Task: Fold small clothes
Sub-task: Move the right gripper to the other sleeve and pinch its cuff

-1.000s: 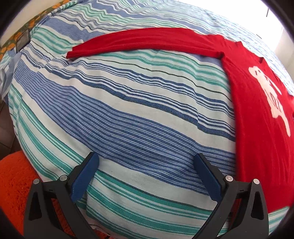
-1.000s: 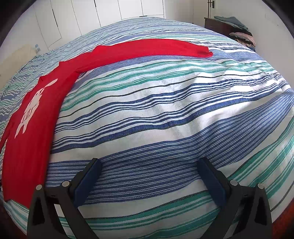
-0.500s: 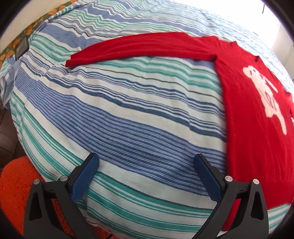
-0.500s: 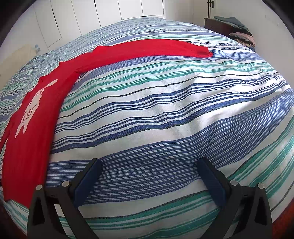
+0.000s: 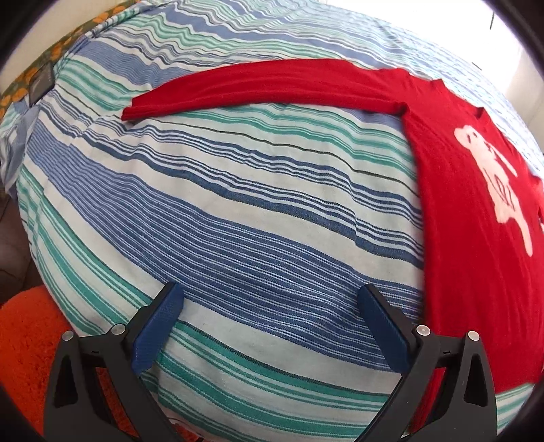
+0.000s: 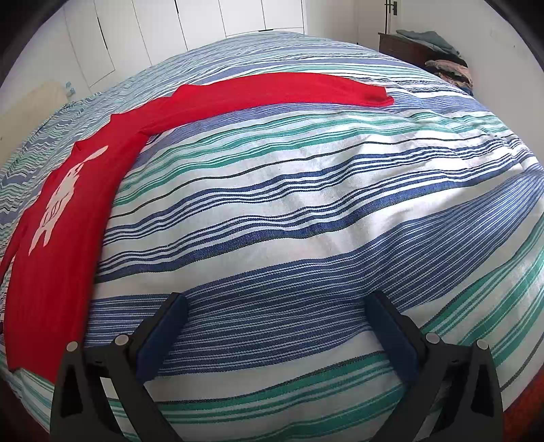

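Observation:
A red long-sleeved shirt point(image 5: 476, 255) with a white print lies flat on the striped bedspread point(image 5: 238, 221). In the left wrist view its body is at the right and one sleeve point(image 5: 272, 85) stretches left across the far side. In the right wrist view the shirt point(image 6: 57, 244) is at the left and its other sleeve point(image 6: 289, 90) stretches right. My left gripper point(image 5: 270, 302) is open and empty over the bedspread near the front edge, left of the shirt's hem. My right gripper point(image 6: 275, 304) is open and empty, right of the shirt's body.
An orange rug point(image 5: 23, 357) lies on the floor at the bed's left side. White wardrobe doors point(image 6: 204, 23) stand behind the bed. A dark dresser with piled clothes point(image 6: 431, 51) stands at the far right.
The left gripper has moved left and slightly back, so the shirt sits further right and lower in its view. The right gripper has not moved.

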